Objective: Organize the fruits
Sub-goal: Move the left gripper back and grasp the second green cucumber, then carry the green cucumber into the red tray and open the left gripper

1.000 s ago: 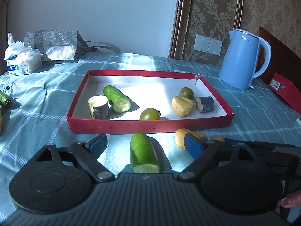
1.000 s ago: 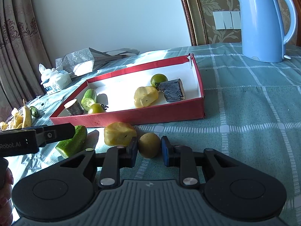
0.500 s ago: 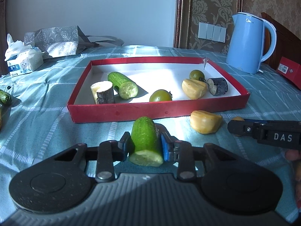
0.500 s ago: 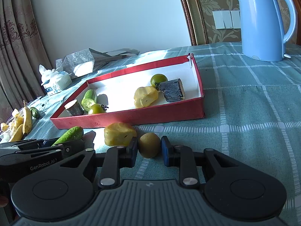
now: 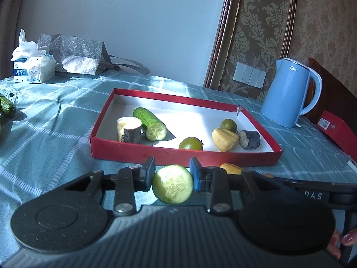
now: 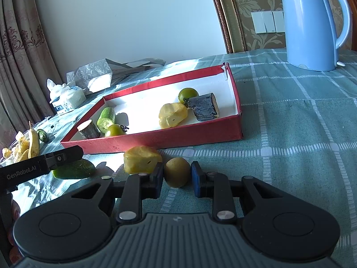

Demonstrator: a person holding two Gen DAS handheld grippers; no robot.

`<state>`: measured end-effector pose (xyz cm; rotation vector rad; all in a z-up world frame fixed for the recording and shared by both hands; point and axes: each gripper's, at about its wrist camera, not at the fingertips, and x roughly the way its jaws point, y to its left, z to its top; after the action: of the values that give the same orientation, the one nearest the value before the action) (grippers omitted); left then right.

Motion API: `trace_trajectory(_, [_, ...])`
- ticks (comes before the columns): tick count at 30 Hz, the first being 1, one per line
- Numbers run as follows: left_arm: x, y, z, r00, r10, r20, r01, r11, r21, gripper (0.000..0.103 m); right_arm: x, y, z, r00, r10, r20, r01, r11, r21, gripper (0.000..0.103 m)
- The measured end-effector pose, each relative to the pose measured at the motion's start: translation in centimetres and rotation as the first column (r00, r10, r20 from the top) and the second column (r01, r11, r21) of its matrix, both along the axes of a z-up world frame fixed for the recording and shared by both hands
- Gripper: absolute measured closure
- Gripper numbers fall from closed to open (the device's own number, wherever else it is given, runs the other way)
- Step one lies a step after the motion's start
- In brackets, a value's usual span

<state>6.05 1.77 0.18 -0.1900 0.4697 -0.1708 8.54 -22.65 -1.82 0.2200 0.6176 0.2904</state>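
My left gripper [image 5: 172,174] is shut on a cucumber half [image 5: 172,184], cut end toward the camera, lifted just before the red tray [image 5: 185,155]. The tray holds a cucumber piece [image 5: 150,123], a stubby log-like piece [image 5: 129,130], two green tomatoes [image 5: 191,143], a yellow fruit [image 5: 224,139] and a dark piece [image 5: 250,136]. My right gripper [image 6: 176,175] is shut on a small olive-brown round fruit [image 6: 177,175] resting on the cloth, beside a yellow fruit [image 6: 141,159]. The held cucumber half also shows in the right wrist view [image 6: 73,171].
A blue kettle [image 5: 290,95] stands right of the tray, a red box [image 5: 338,130] beyond it. A tissue box [image 5: 33,70] and a grey bag [image 5: 73,54] are at the back left. Bananas [image 6: 24,148] and a small cucumber [image 6: 42,135] lie far left.
My left gripper shut on the cucumber half and lifted it, tilting its cut end toward the camera. My right gripper stayed shut on the round fruit.
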Motion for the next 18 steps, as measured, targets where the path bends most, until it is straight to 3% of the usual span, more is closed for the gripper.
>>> trace_trajectory(6, [0.3,1.3,1.1,1.000,0.005,0.030,-0.002,0.993,-0.114,0.073,0.0,0.0,0.0,1.000,0.000,0.000,0.000,1.000,-0.001,0.078])
trace_trajectory(18, [4.7,0.7,4.0,0.999,-0.008,0.032,0.013,0.987,-0.159,0.074,0.1,0.0,0.0,1.000,-0.003,-0.002,0.003,1.000,0.013,0.078])
